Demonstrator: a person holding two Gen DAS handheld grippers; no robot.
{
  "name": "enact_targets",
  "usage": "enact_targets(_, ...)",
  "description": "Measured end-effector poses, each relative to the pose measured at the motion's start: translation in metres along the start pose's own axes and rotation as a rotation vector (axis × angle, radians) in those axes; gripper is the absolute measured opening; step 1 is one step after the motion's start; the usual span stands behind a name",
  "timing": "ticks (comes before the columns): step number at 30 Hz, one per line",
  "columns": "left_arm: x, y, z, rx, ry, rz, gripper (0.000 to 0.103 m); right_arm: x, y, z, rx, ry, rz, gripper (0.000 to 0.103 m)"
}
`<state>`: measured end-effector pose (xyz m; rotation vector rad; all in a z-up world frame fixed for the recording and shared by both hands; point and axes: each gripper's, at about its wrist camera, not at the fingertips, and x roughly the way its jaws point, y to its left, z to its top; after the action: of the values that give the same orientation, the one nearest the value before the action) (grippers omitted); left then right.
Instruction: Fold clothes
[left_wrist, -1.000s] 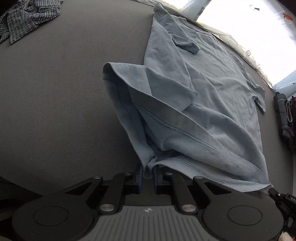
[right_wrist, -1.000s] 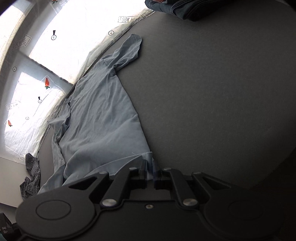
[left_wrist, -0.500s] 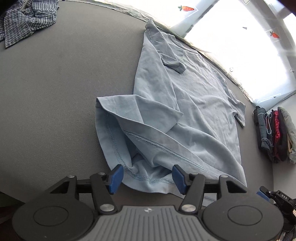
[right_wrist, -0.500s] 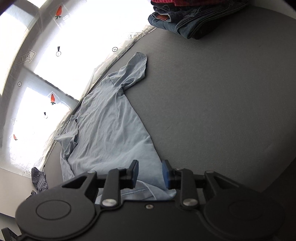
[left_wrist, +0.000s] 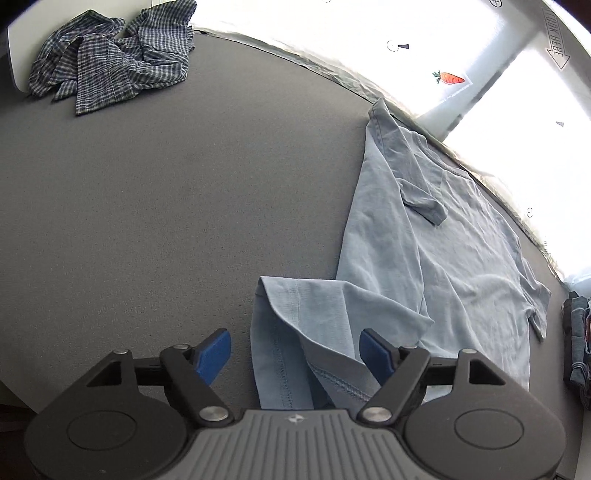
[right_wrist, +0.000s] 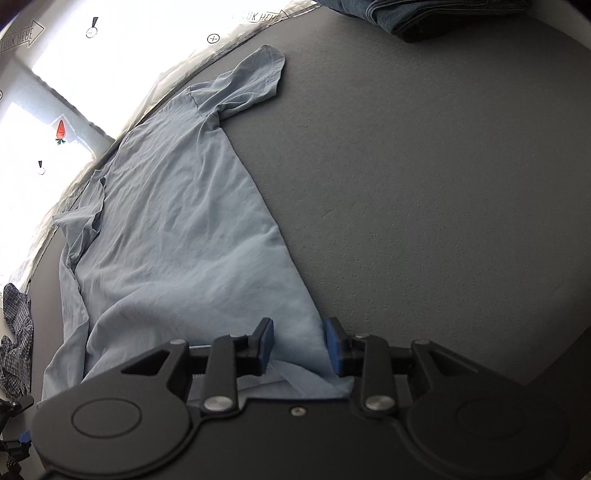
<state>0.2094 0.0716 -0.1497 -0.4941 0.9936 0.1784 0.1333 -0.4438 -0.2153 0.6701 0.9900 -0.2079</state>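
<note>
- Left wrist view: left gripper (left_wrist: 295, 349) spread wide, released, above the folded-over hem of the light blue T-shirt (left_wrist: 424, 258) lying on the grey counter (left_wrist: 166, 203).
- Right gripper (right_wrist: 299, 345) partly open, straddling the shirt's corner, not clamping.
- Farther off: checked shirt (left_wrist: 110, 59), folded jeans (right_wrist: 424, 14).

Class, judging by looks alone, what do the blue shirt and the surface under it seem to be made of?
Shirt: probably soft cotton knit, matte; it creases and shows stitched hems. Surface: grey, matte, finely grained, perhaps felt or foam; uncertain.
</note>
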Motion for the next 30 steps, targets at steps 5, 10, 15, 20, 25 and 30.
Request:
enact_targets(5, 0.016, -0.016, -0.001, 0.065, 0.025, 0.057, 0.080, 0.006, 0.003, -0.006, -0.002, 0.027, -0.034, 0.032)
enact_targets(10, 0.029, -0.018, -0.005, 0.072, 0.065, 0.091, 0.080, 0.003, 0.003, -0.013, 0.010, 0.038, -0.040, 0.033)
enact_targets(15, 0.033, -0.016, -0.011, 0.099, 0.098, 0.130, 0.080, 0.000, 0.002, -0.020, 0.010, 0.066, -0.046, 0.033)
enact_targets(20, 0.031, -0.003, -0.019, 0.055, 0.138, 0.104, 0.081, -0.002, 0.000, -0.026, 0.015, 0.091, -0.037, 0.033)
enact_targets(25, 0.033, 0.003, -0.027, 0.021, 0.175, 0.010, 0.081, -0.001, 0.001, -0.028, 0.011, 0.111, -0.026, 0.034)
enact_targets(30, 0.034, 0.002, -0.032, 0.008, 0.178, -0.008, 0.081, 0.000, -0.004, -0.029, 0.058, 0.130, 0.024, 0.037)
